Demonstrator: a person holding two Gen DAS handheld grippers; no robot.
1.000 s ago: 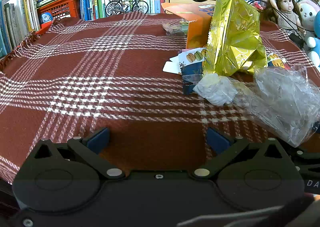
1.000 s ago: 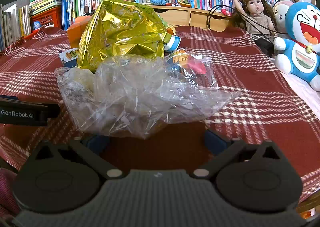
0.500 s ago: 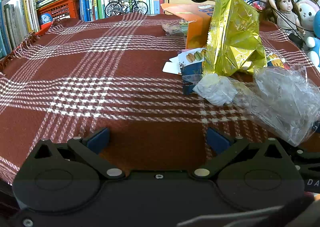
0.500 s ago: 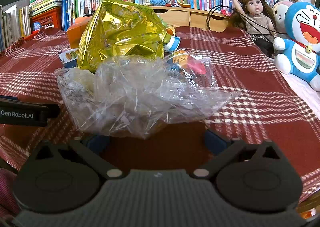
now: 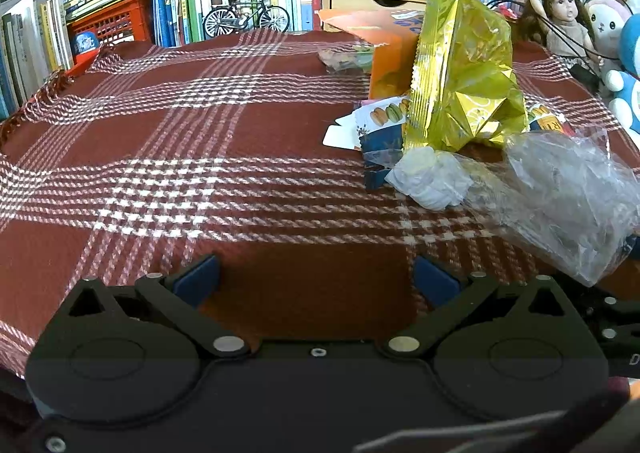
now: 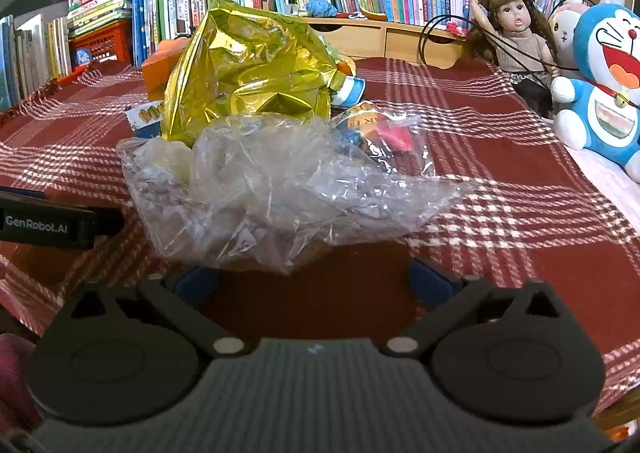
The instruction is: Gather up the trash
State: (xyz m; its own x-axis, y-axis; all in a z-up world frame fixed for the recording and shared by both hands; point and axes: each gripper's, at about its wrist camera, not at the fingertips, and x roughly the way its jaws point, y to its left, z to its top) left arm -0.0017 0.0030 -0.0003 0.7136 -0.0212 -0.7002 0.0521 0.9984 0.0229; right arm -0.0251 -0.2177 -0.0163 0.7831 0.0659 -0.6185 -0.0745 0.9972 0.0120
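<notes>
A heap of trash lies on the red plaid cloth. A crumpled clear plastic bag sits just beyond my right gripper, which is open and empty; the bag overhangs its left fingertip. The same plastic bag shows at the right in the left wrist view. Behind it stand a gold foil snack bag, an orange carton, a macaron-print box and a white tissue wad. My left gripper is open over bare cloth, left of the heap.
Bookshelves line the back, with a red crate and a toy bicycle. A doll and a blue plush toy stand at the right edge. The left gripper's body shows at left in the right wrist view.
</notes>
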